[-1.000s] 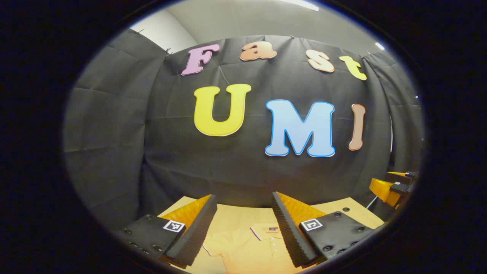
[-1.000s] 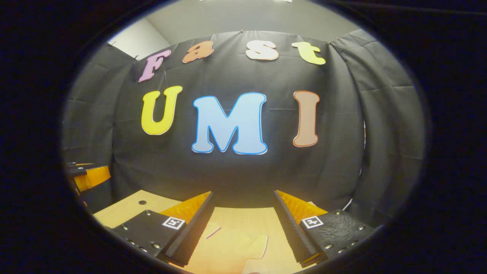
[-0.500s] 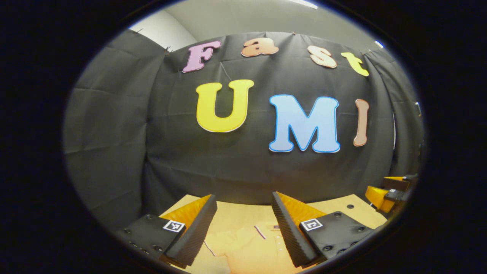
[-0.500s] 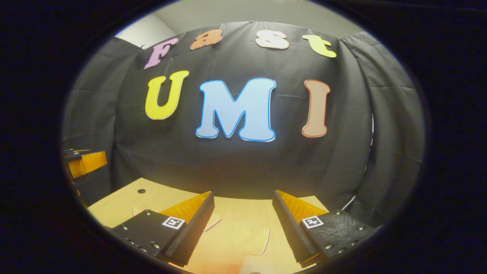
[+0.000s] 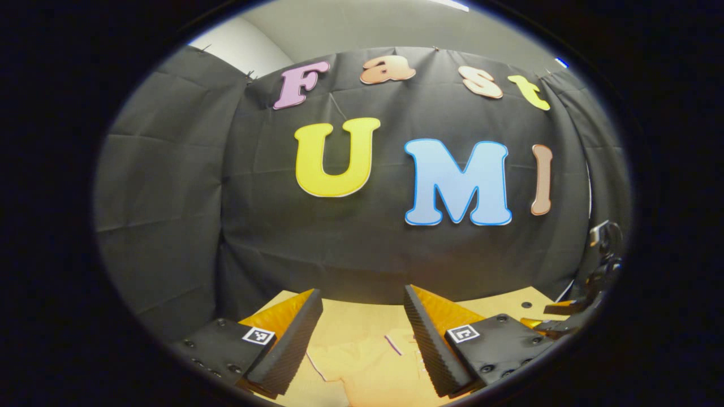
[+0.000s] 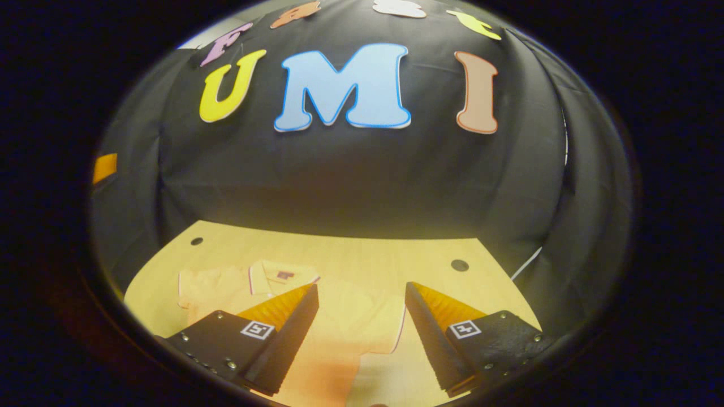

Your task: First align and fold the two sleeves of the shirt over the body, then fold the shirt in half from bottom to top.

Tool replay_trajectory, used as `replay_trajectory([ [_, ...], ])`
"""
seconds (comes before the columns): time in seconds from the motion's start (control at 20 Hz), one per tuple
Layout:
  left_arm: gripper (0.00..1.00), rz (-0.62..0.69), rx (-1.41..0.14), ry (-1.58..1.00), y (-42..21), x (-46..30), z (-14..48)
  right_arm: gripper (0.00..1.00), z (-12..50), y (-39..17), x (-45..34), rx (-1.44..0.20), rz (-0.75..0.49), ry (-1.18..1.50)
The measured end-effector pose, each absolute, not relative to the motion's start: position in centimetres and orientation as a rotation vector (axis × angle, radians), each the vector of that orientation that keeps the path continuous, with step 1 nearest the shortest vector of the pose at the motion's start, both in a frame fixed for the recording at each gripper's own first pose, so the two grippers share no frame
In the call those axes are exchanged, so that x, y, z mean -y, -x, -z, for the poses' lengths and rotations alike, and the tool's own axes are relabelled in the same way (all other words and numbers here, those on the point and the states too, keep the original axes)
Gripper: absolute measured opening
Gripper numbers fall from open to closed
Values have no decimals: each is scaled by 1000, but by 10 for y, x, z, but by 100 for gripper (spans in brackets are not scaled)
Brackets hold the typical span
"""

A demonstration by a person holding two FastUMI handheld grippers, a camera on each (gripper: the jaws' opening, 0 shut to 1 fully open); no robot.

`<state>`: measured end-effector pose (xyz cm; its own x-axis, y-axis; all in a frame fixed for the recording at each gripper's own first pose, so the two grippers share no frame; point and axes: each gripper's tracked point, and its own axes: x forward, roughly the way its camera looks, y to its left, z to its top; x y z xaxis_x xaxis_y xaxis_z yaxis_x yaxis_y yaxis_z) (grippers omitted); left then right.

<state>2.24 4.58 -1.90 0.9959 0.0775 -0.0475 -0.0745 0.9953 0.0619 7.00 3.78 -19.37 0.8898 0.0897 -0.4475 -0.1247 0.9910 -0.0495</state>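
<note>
A pale orange polo shirt lies flat on the wooden table, collar toward the back wall and both short sleeves spread out. My right gripper hangs open above the shirt's right shoulder and sleeve, with nothing between its fingers. In the left gripper view the shirt appears between the fingers of my left gripper, which is open and held above the cloth. The other gripper shows at the far right edge of that view.
The black cloth wall closes off the back and sides of the table. Two small dark holes mark the tabletop near its far corners. A white cable runs down by the right corner.
The right gripper view has tipped down, bringing the shirt, collar and left sleeve into sight. The left gripper has barely moved; the other gripper sank lower at its right edge.
</note>
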Motion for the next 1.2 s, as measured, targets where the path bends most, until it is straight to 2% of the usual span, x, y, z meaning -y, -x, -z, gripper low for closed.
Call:
replay_trajectory([
  [0.65, 94, -138, -90, -104, -28, -69, 31, 96, 334, -90, 2, -807, -38, 75],
  [0.95, 94, -138, -97, -117, -35, -66, 34, 98, 363, -90, 14, -895, -19, 66],
  [1.2, 94, -140, -106, -125, -38, -67, 35, 95, 373, -88, 12, -936, -15, 7],
])
